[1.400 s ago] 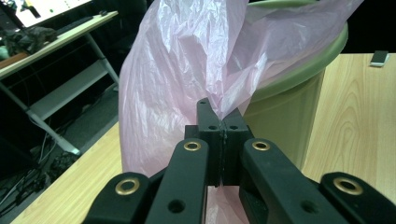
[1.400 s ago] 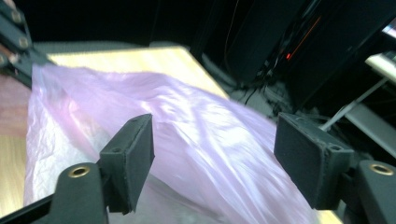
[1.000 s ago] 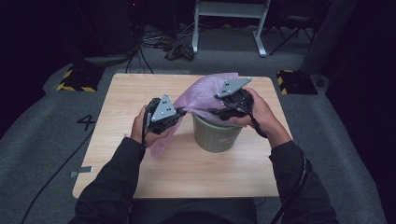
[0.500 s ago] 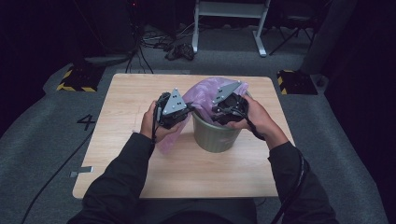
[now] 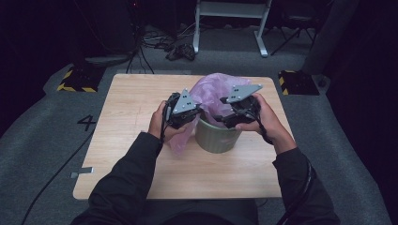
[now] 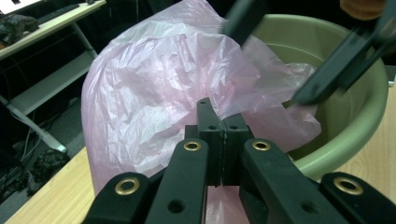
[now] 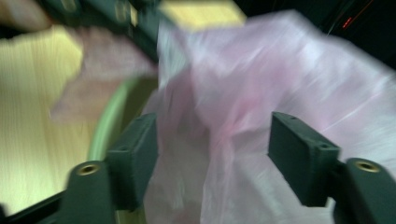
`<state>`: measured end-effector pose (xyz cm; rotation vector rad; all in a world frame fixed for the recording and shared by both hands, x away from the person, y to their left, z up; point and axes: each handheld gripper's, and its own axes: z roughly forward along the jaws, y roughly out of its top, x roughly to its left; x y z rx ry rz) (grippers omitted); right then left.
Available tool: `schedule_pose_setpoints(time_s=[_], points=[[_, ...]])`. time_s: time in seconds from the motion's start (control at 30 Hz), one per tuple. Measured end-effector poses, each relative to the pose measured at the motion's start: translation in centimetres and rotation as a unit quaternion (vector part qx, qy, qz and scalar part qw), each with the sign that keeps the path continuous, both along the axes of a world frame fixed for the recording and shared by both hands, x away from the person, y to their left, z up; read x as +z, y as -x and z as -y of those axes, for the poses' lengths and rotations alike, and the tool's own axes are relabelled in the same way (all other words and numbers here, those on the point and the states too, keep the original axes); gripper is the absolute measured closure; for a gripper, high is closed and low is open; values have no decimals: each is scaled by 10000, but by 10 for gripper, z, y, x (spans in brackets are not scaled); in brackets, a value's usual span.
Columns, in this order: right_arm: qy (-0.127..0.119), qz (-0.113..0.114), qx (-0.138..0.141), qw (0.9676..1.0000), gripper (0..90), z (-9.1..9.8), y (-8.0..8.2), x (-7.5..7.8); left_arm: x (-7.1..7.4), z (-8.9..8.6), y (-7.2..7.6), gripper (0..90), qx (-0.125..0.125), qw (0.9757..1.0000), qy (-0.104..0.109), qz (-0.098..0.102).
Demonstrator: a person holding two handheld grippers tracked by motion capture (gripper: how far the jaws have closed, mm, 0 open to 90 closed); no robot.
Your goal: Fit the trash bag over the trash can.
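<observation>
High view: pink plastic bag [image 5: 211, 93] drapes over green bin [image 5: 217, 137] at surface [image 5: 126, 108] centre; left gripper [image 6: 219, 135] clamped on bag's edge, right gripper [image 7: 212, 154] jaws just opened wide w/ bag between, not pressing

Pale wooden surface [image 5: 126, 122] on grey carpet [image 5: 42, 154]. Tangled cables [image 5: 180, 49] beyond, beside white stand legs [image 5: 260, 33]. Yellow-black striped blocks [image 5: 75, 80] flanking
</observation>
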<state>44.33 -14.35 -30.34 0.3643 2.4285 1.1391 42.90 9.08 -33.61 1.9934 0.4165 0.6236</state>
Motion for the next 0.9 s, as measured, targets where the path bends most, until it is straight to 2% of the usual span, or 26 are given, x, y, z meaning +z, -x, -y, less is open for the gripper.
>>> schedule_pose_setpoints(time_s=[0.03,0.07,0.17,0.27,0.33,0.37,0.47,0.53,0.6,0.63,0.7,0.8,0.83,0.87,0.9], points=[[0,0,0,10000,294,0,0,0,0,0,0,897,0,10000,0,0],[-156,180,-13,9997,266,2,4,1,-1,-1,0,897,-19,10000,25,-9],[-169,178,21,9997,264,-2,5,0,-2,-2,-1,896,-72,9999,108,-47],[3,110,-5,9999,349,-12,2,-6,-2,-2,1,895,-126,9998,152,-28],[141,67,0,9999,515,-15,0,-9,-2,-2,1,894,-156,9997,167,-37],[191,22,34,9998,546,-17,-1,-9,-2,-2,1,892,-179,9997,164,-42],[214,-6,46,9998,712,-18,-1,-10,-2,-3,2,883,-232,9995,206,-64],[211,-54,41,9998,816,-18,-2,-9,-3,-4,3,846,-256,9994,204,-71],[179,-41,16,9998,887,-17,-1,-10,-3,-5,5,783,-252,9994,221,-72],[179,-41,16,9998,887,-17,-1,-10,-3,-5,5,735,-252,9994,221,-72],[138,-74,-11,9999,899,-15,-1,-10,-3,-6,8,577,-183,9994,265,-123],[68,-151,-64,9998,900,-10,0,-9,-5,-17,23,391,-57,9991,402,-143],[68,-151,-64,9998,900,-10,0,-9,-5,-17,23,321,-57,9991,402,-143],[64,-177,-78,9998,900,-8,0,-9,-7,-22,27,321,-52,9989,435,-155],[63,-186,-84,9998,900,-4,1,-8,-11,-34,37,277,-110,9982,568,-158]])
